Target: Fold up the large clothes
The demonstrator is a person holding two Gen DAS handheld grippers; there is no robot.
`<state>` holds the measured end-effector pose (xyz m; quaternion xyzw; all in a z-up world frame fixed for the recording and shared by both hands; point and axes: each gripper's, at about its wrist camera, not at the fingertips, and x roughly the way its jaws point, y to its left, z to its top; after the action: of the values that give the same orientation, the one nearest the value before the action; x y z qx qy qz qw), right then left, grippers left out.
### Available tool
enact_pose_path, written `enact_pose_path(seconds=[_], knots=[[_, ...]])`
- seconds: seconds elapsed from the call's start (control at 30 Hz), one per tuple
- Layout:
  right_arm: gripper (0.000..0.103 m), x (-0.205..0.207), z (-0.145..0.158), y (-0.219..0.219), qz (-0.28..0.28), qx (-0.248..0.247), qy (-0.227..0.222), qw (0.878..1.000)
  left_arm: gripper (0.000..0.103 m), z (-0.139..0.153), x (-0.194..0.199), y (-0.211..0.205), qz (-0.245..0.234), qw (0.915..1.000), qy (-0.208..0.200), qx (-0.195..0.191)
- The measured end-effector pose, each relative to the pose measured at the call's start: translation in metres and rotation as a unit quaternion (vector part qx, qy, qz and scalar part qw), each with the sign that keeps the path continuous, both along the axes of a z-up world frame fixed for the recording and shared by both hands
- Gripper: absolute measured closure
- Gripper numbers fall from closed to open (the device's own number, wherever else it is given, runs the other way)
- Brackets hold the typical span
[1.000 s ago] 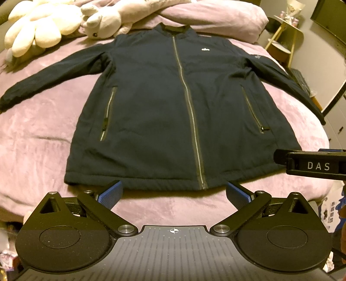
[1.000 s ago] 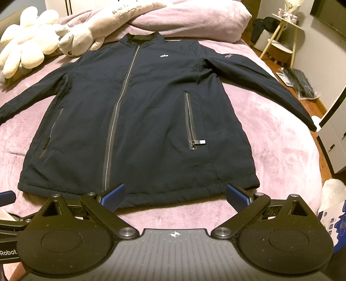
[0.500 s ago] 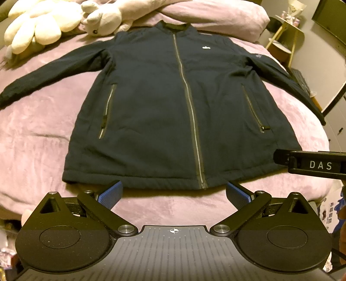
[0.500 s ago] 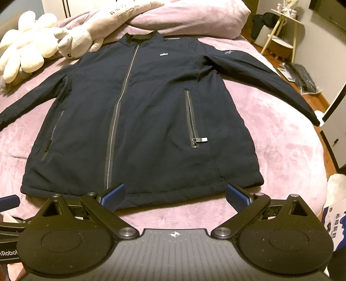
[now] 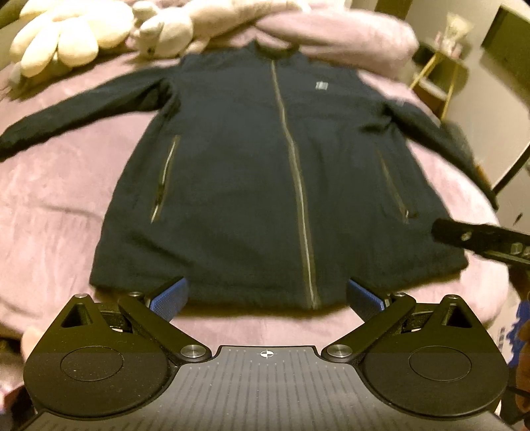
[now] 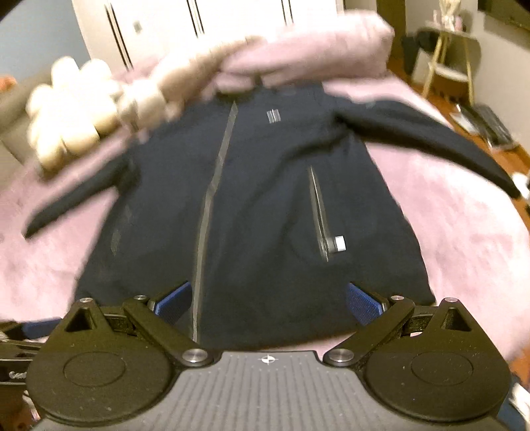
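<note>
A dark navy zip-up jacket (image 5: 265, 185) lies flat and face up on a pink bed, sleeves spread out to both sides; it also shows in the right wrist view (image 6: 265, 205). My left gripper (image 5: 266, 296) is open and empty, hovering just before the jacket's bottom hem. My right gripper (image 6: 268, 300) is open and empty, over the hem, right of the central zipper (image 6: 208, 212). The right gripper's side shows at the right edge of the left wrist view (image 5: 480, 237). Both views are blurred by motion.
Cream plush toys (image 5: 73, 36) and a pink pillow (image 5: 331, 31) lie at the head of the bed (image 5: 49, 212). A small side table (image 6: 453, 56) stands at the far right, with dark items on the floor (image 6: 490, 126) beside the bed.
Both grippers have moved forward toward the jacket's hem. The right gripper moved more, and its view now tilts up to show the wardrobe behind the bed. Both stay open.
</note>
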<state>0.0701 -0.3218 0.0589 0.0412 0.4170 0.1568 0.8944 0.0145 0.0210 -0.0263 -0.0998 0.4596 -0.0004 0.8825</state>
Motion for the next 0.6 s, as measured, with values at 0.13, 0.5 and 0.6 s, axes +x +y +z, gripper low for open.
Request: enact_pose_path(seconds=[0.13,0.5,0.6], knots=[[0.004,0.020,-0.004,-0.032,0.027,0.074,-0.028,0.997,0.000,-0.007,0.012,0.008,0.001,0.9998,-0.017,0.005],[0.011,0.154,-0.075,-0.235,-0.315,0.286,-0.015,0.905,0.000,-0.043,0.065,0.028,0.050,0.9983,0.023,-0.018],[0.048,0.183,-0.113,-0.277,-0.399,0.323,0.003,0.858,0.000,-0.053,0.080,0.031,0.065,0.9969,0.040,-0.018]])
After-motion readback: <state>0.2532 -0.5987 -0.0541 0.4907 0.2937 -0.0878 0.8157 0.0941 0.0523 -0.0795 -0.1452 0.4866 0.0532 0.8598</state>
